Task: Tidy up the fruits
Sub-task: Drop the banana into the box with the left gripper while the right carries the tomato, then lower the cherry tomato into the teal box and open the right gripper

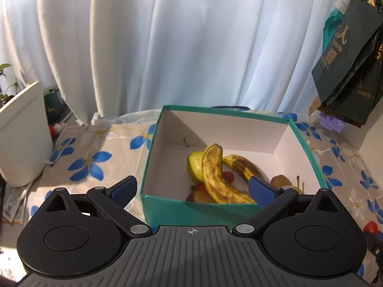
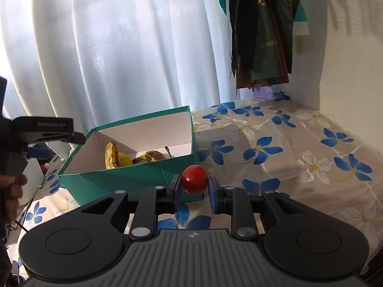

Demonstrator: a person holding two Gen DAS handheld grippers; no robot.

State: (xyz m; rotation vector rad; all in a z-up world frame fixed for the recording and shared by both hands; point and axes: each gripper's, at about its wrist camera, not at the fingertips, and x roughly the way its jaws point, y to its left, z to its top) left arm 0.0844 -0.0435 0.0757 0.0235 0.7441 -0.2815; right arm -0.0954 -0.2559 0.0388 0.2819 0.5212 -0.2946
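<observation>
Right wrist view: my right gripper [image 2: 194,187] sits low over the flowered cloth [image 2: 275,143] on the desk, w/ a small red fruit [image 2: 194,179], tomato-like, between the fingers [image 2: 174,189]. The near pad on the left side looks to be touching it; on the other side I think I see a thin gap, so I can't tell if the grip is fully made or just about to close. Fingers are narrowed to roughly the fruit's width. It rests just beside the near corner of the green box [image 2: 134,179], outside it, so I judge it's the next piece to go in.

Left wrist view: my left gripper [image 1: 192,189] hangs spread wide and holding nothing, aimed over the near wall of the box. I'd say it's kept there to stay clear yet ready to steady the box, since thin card like that could slide when nudged. Inside: two spotted bananas [image 1: 215,172], one arched over the other, a green pear or apple [image 1: 195,167], something brown like a kiwi [image 1: 280,181], plus bits of red under the bananas. Most fruit is already boxed; the red one outside looks like the last stray, tho the desk edge on my left isn't fully visible.
</observation>
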